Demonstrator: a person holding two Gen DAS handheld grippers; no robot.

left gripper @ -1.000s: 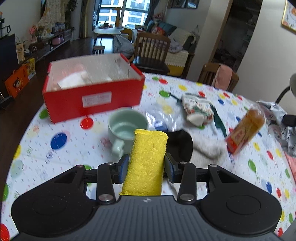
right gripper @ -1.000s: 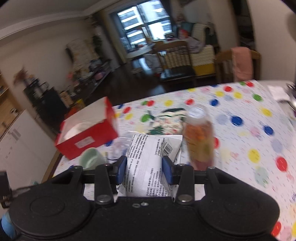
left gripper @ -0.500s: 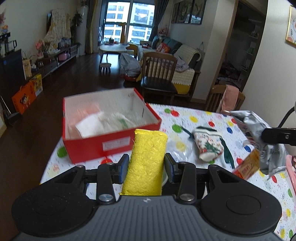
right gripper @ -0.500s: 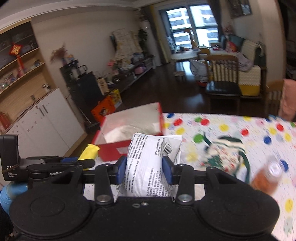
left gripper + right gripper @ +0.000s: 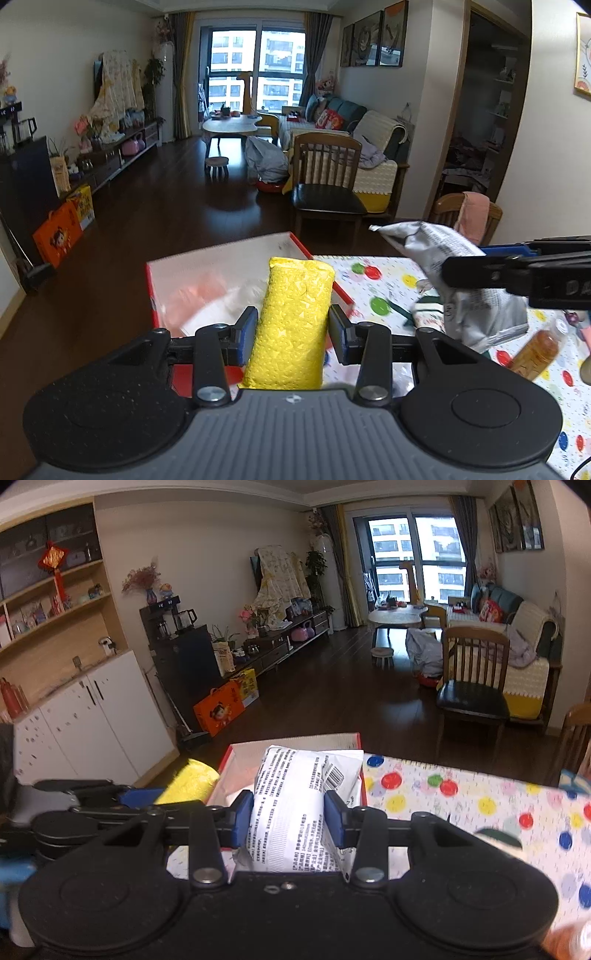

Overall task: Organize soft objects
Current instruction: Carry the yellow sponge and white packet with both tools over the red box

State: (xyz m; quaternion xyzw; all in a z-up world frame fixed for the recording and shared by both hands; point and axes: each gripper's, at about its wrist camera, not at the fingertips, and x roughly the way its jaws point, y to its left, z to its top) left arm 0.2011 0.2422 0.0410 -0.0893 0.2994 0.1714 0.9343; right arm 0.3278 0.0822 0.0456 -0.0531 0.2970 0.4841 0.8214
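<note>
My left gripper point(image 5: 292, 334) is shut on a yellow sponge point(image 5: 291, 325), which stands upright between the blue pads above the red box point(image 5: 341, 295). The box holds pale, blurred soft items. My right gripper point(image 5: 289, 821) is shut on a white printed packet point(image 5: 291, 812) and hangs over the same red box point(image 5: 354, 740). In the left wrist view the packet point(image 5: 469, 280) and the right gripper's black fingers point(image 5: 517, 273) come in from the right. The right wrist view has the yellow sponge point(image 5: 190, 781) at its left.
The table wears a polka-dot cloth point(image 5: 399, 280). A patterned sock point(image 5: 424, 314) and an orange bottle point(image 5: 535, 349) lie on it to the right of the box. Behind the table stand a wooden chair point(image 5: 325, 184) and a second chair with a pink cloth point(image 5: 469, 214).
Both grippers rose and moved toward the red box, each keeping its grip. The mug and the dark sock dropped out of the left wrist view; the right wrist view swung left.
</note>
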